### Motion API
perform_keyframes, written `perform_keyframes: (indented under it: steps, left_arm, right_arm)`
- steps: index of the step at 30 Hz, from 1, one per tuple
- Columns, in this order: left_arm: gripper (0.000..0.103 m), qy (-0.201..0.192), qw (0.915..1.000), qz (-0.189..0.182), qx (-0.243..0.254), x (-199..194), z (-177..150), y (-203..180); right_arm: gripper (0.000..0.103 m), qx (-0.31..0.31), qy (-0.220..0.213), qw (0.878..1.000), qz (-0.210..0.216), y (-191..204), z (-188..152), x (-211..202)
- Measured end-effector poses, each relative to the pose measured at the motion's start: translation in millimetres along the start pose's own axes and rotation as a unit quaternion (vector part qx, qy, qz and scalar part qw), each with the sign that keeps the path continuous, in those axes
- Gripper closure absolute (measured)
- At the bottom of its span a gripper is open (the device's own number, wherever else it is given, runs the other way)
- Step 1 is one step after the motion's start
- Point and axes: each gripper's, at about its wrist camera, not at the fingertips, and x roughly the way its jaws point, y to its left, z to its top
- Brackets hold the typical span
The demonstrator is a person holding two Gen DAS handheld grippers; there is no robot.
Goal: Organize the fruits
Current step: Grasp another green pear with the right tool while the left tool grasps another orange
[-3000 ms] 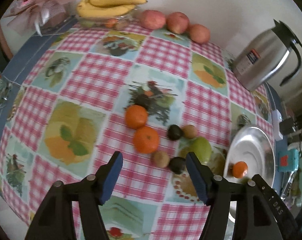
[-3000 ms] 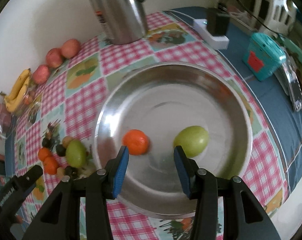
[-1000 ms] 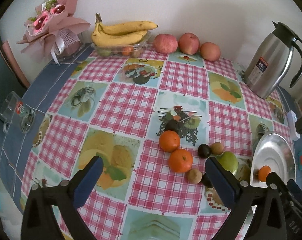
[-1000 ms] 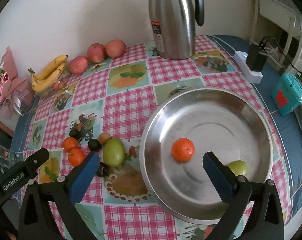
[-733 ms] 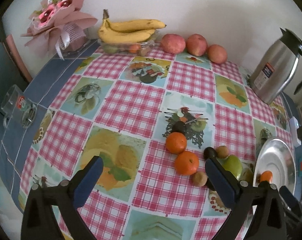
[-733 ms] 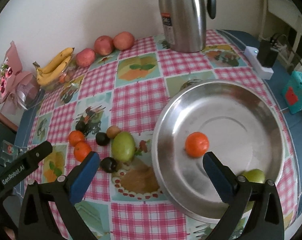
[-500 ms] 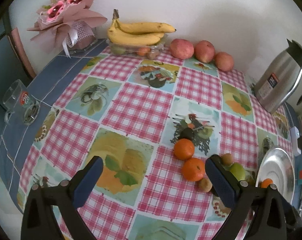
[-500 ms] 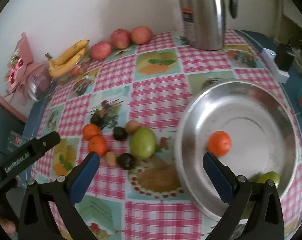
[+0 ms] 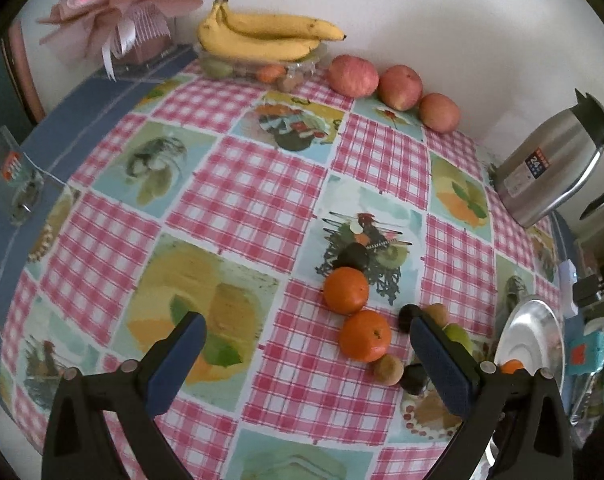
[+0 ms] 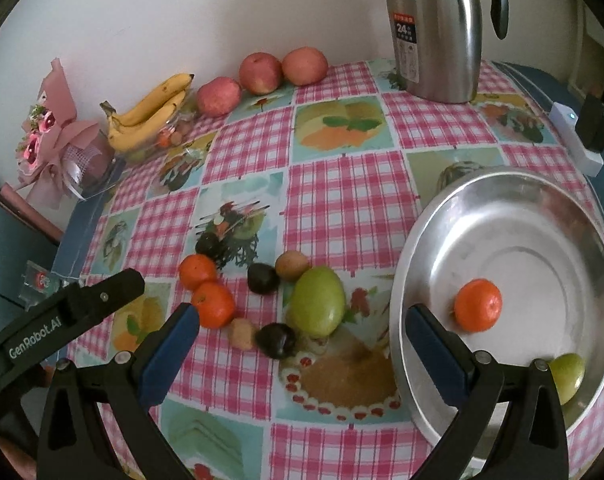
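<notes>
Both grippers have risen and spread wide; the right gripper [image 10: 302, 336] and left gripper [image 9: 305, 344] hang released, holding nothing. One orange [image 10: 478, 304] and a small green fruit [image 10: 567, 370] lie in the steel plate [image 10: 421, 240] near the table's right edge; the green mango [image 10: 318, 301] waits just beside its rim. It looks firm, smooth, rollable: best gripped across its middle.

A plain white wall [image 10: 150, 12] stands behind the table [image 9: 238, 200]. The table wears a pink checked cloth with picture squares. At one o'clock stands a shiny metal jug [image 10: 433, 32]. Soft daylight fills the room.
</notes>
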Motion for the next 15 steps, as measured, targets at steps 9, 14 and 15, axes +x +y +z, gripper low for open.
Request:
perform_keyframes:
  steps: [9, 14, 15]
  left_arm:
    - [0.001, 0.032, 0.9990, -0.020, -0.024, 28, -1, -3]
    - [0.007, 0.051, 0.9973, -0.042, -0.031, 42, -5, -6]
    - [0.007, 0.054, 0.9971, -0.045, -0.030, 45, -6, -8]
  right_arm:
    - [0.023, -0.021, 0.011, 0.999, -0.021, 5, 3, 20]
    - [0.034, -0.029, 0.023, 0.999, -0.029, 7, 2, 34]
    - [0.034, -0.029, 0.025, 0.999, -0.031, 6, 2, 36]
